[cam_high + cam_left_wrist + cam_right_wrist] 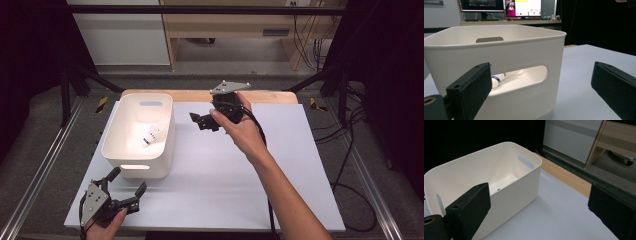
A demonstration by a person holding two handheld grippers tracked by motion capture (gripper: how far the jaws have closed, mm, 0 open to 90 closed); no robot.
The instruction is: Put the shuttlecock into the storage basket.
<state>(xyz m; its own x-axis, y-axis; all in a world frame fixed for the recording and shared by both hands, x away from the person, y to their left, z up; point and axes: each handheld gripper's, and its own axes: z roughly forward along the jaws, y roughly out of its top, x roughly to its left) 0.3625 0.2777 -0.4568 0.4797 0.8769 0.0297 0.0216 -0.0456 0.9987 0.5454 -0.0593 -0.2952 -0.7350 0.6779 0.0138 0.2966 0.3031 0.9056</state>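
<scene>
Left gripper (121, 192) fingers spread, empty, near bin (116, 131); right gripper (202, 121) likewise. Shuttlecock (154, 135) binned; likely retreat next.

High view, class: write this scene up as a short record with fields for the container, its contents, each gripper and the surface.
container: white bin with handle slots, on the left of the board
contents: one shuttlecock lying on the bin floor
left gripper: jaws open, empty, low at the near edge, facing the bin
right gripper: jaws open, empty, raised beside the bin's far right side
surface: white board on a wooden table
</scene>
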